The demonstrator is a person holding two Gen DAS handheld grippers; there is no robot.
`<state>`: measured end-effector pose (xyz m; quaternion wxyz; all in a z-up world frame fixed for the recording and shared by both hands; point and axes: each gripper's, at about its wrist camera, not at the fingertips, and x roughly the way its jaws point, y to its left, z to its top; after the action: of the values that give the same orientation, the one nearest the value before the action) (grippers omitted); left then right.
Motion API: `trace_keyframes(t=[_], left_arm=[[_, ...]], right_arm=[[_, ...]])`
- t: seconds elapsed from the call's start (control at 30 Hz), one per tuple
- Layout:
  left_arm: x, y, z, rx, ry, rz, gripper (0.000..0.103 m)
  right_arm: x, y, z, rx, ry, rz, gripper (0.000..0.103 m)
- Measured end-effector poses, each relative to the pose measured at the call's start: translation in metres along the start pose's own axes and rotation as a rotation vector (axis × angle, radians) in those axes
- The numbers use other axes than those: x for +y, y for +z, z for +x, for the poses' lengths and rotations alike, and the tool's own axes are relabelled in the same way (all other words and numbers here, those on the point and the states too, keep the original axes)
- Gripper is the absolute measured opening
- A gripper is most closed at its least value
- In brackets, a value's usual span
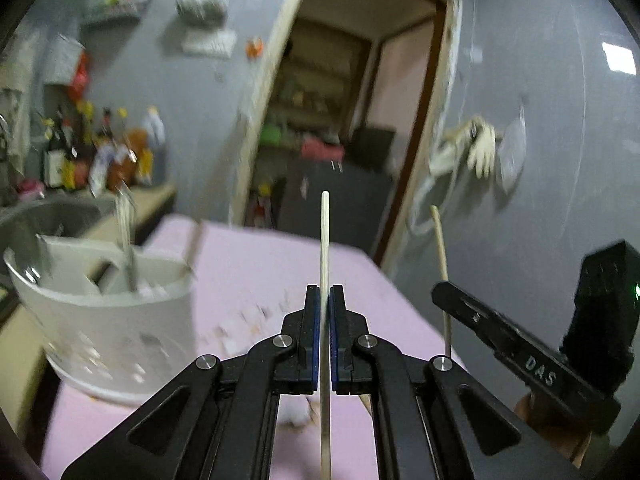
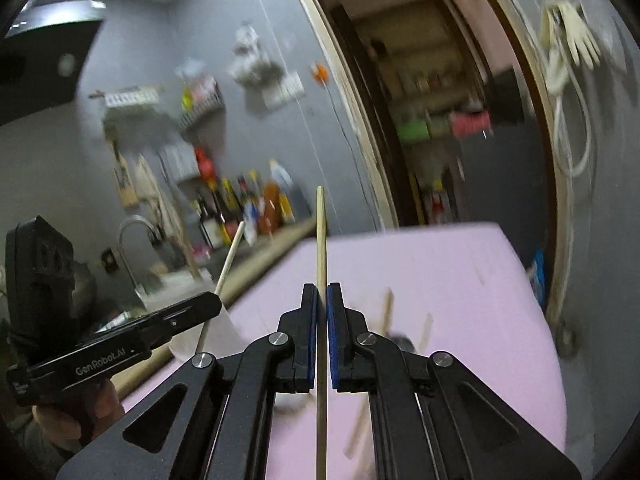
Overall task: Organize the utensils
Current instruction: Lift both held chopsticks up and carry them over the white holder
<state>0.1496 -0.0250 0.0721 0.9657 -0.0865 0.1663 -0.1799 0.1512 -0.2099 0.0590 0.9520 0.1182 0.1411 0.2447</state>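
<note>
My left gripper [image 1: 324,292] is shut on a pale wooden chopstick [image 1: 325,236], which stands upright between the blue pads above the pink table [image 1: 248,268]. A white perforated utensil holder [image 1: 108,320] stands at the left with a metal utensil [image 1: 127,236] in it. At the right, my right gripper [image 1: 439,291] holds a second chopstick [image 1: 440,248]. In the right wrist view my right gripper [image 2: 322,292] is shut on that chopstick [image 2: 321,236], also upright. The left gripper [image 2: 216,301] with its chopstick [image 2: 230,256] shows at the left. Loose chopsticks [image 2: 386,312] lie blurred on the table [image 2: 460,280].
A counter with several bottles [image 2: 256,208] and a sink faucet [image 2: 132,240] lies behind the table at the left. An open doorway [image 1: 352,120] is straight ahead. Gloves and a cord [image 1: 476,148] hang on the grey wall at the right.
</note>
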Motion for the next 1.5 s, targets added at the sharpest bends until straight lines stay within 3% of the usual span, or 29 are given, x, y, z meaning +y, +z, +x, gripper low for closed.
trace_keyframes(t=[0.2, 0.4, 0.6, 0.83, 1.03, 1.5], left_arm=[[0.03, 0.031, -0.027, -0.14, 0.055, -0.01, 0.002], [0.08, 0.071, -0.05, -0.239, 0.138, -0.016, 0.002], [0.139, 0.09, -0.063, -0.338, 0.276, -0.051, 0.002], [0.194, 0.087, -0.057, -0.415, 0.349, -0.109, 0.002], [0.208, 0.071, -0.043, -0.406, 0.369, -0.105, 0.002], [0.202, 0.029, -0.029, -0.333, 0.376, -0.155, 0.002]], right_arm=[[0.042, 0.025, 0.007, -0.179, 0.069, -0.078, 0.003], [0.081, 0.052, 0.039, -0.258, 0.195, -0.074, 0.003], [0.111, 0.062, 0.072, -0.318, 0.298, -0.055, 0.003], [0.136, 0.05, 0.1, -0.353, 0.273, -0.078, 0.003], [0.142, 0.03, 0.121, -0.327, 0.211, -0.138, 0.003], [0.136, 0.0, 0.146, -0.194, 0.186, -0.159, 0.003]])
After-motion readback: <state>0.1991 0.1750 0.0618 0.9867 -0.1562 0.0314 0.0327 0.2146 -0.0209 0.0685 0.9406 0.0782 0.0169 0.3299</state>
